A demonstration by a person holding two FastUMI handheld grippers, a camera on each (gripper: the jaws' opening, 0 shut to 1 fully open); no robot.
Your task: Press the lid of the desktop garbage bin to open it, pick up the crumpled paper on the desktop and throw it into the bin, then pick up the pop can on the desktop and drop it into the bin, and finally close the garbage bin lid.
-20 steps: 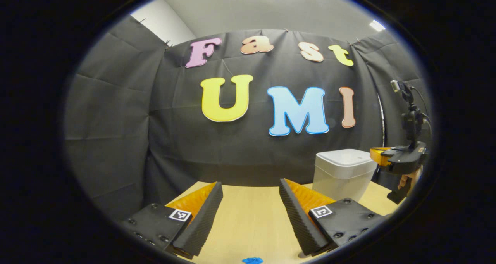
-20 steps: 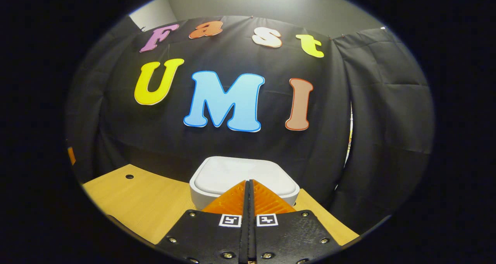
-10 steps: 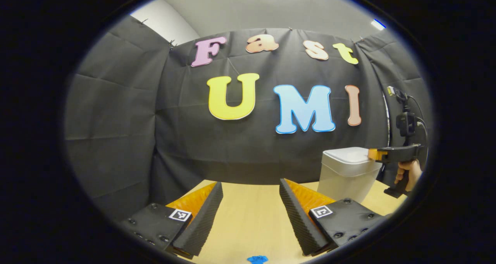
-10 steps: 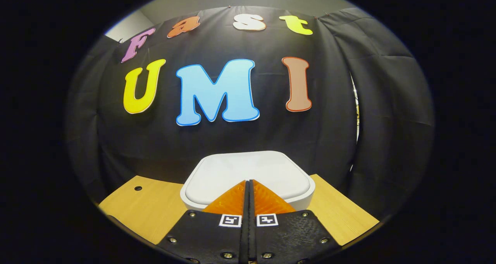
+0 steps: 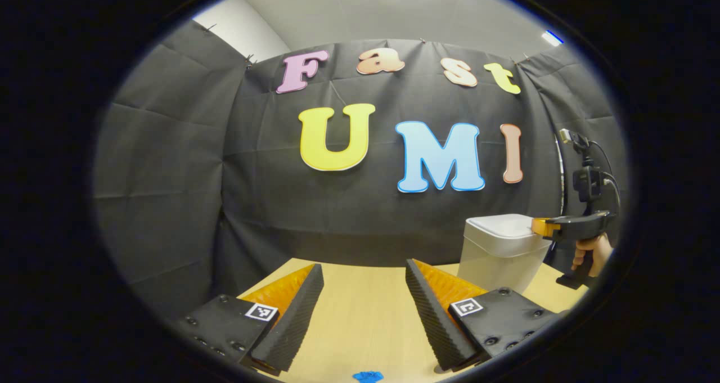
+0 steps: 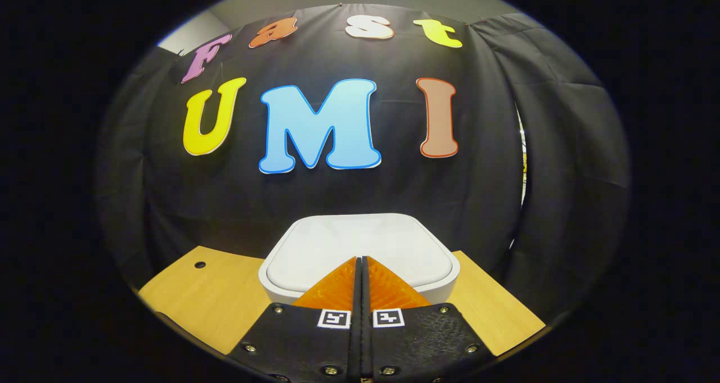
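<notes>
A white desktop garbage bin [image 5: 500, 251] with its lid [image 6: 360, 245] down stands at the back right of the wooden table [image 5: 360, 310]. My right gripper [image 6: 361, 257] is shut with nothing held, its tips on or just above the near edge of the lid. In the left gripper view that right gripper [image 5: 539, 226] reaches over the bin's right edge, held by a hand [image 5: 588, 251]. My left gripper [image 5: 364, 270] stands open above the table, left of the bin, with nothing between its fingers.
A small blue scrap [image 5: 367, 376] lies on the table at the near edge. A round hole [image 6: 199, 265] marks the tabletop left of the bin. Black cloth walls close the back and both sides just behind the bin.
My right gripper has moved forward and lower over the bin lid, which looks larger and nearer now. The lid stays down. My left gripper has barely shifted.
</notes>
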